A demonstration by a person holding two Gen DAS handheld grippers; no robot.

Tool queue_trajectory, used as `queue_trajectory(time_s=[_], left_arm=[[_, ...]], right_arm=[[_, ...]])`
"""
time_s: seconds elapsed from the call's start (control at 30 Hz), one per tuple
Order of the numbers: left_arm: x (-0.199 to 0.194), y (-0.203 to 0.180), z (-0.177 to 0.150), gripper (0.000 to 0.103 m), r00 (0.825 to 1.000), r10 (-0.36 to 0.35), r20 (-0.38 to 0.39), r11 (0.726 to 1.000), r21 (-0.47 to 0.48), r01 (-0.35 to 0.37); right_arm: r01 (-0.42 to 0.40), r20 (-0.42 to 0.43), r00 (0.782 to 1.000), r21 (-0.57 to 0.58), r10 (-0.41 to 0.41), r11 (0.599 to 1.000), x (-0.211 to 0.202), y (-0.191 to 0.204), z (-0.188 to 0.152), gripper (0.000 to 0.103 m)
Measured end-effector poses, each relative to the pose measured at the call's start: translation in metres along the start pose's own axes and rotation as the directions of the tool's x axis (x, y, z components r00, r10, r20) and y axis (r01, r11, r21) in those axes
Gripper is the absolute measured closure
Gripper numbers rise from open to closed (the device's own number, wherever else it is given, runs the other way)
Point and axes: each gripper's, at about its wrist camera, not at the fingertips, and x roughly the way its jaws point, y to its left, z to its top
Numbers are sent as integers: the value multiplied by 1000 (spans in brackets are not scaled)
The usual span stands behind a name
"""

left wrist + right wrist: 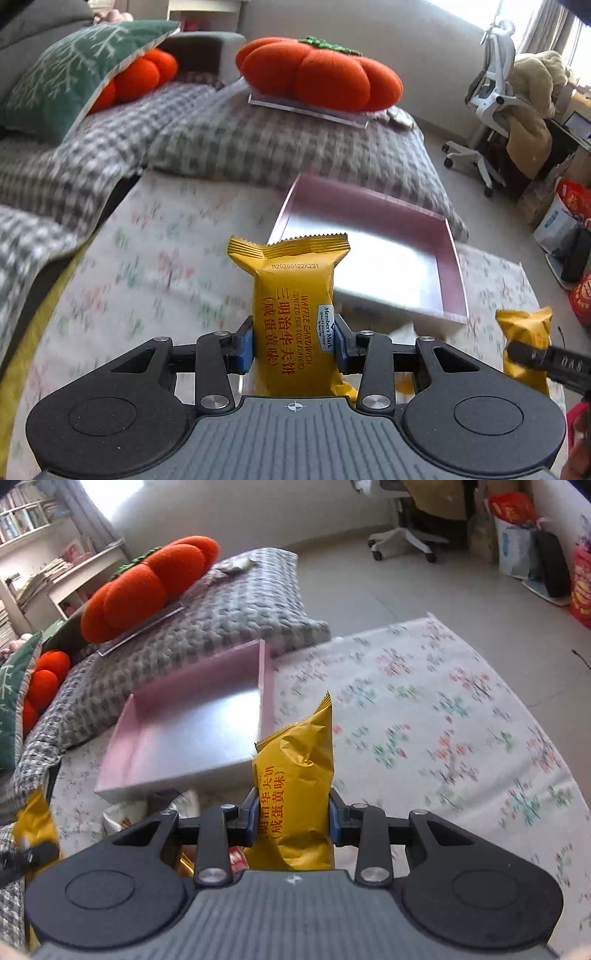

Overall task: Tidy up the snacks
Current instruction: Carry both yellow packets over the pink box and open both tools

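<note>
Snack packets: two yellow waffle-sandwich packets, one per claw. The first yellow packet (pixel 293 314), printed "WAFFLE SANDWICH (SALTED EGG YOLK FLAVOR)", stands upright in my left claw (pixel 294 343), whose blue pads (pixel 245 347) pinch it on both sides near its lower half; its serrated top seal points toward the pink tray (pixel 452 280). The second yellow packet (pixel 295 794), more crumpled, is pinched the same way in my right claw (pixel 292 821), its top corner reaching up in front of the tray's near-right corner.

The pink tray is an open, shallow box with a pale glossy floor, seen just beyond both packets. In the left wrist view the second packet and the tip of the right claw appear to the right of the tray's near edge; in the right wrist view the first packet shows at the far left, left of the tray's near corner.

The tray rests on a floral cloth (pixel 443 720) covering the surface. More snack wrappers (pixel 122 816) lie partly hidden just in front of the tray, behind the right claw. Behind the tray is a grey checked blanket (pixel 258 147), carrying an orange pumpkin cushion (pixel 321 74) on a clear sheet. Farther left of the tray lie a green cushion (pixel 74 74) and a second orange cushion (pixel 144 74). To the tray's right, on the floor, stand a white office chair (pixel 491 92) and bags (pixel 565 210).
</note>
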Motion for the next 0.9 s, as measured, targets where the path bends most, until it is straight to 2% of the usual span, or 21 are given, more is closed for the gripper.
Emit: queue_trajectory(time_s=[0.13, 0.23, 0.33, 0.43, 0.63, 0.8, 0.9], left_arm=[[24, -8, 25, 65, 999, -30, 10, 999, 41, 30], [47, -12, 42, 65, 998, -61, -4, 997, 56, 62], [71, -16, 55, 65, 994, -107, -32, 992, 63, 109], [93, -19, 64, 65, 991, -123, -45, 989, 76, 126], [123, -22, 70, 65, 993, -109, -42, 985, 127, 114], [136, -22, 72, 65, 996, -88, -33, 981, 171, 92], [141, -17, 73, 64, 996, -81, -36, 983, 163, 86]], right_arm=[[7, -7, 1000, -21, -7, 1000, 17, 11, 15, 72], [-11, -15, 1000, 6, 11, 1000, 28, 14, 29, 72], [-30, -13, 999, -20, 30, 999, 36, 26, 41, 72], [-70, -25, 997, -20, 70, 997, 48, 37, 51, 72], [-107, -40, 993, 37, 109, 994, 81, 46, 64, 71], [-89, -29, 996, 29, 90, 996, 96, 55, 62, 71], [-78, -22, 997, 24, 78, 997, 102, 59, 62, 71]])
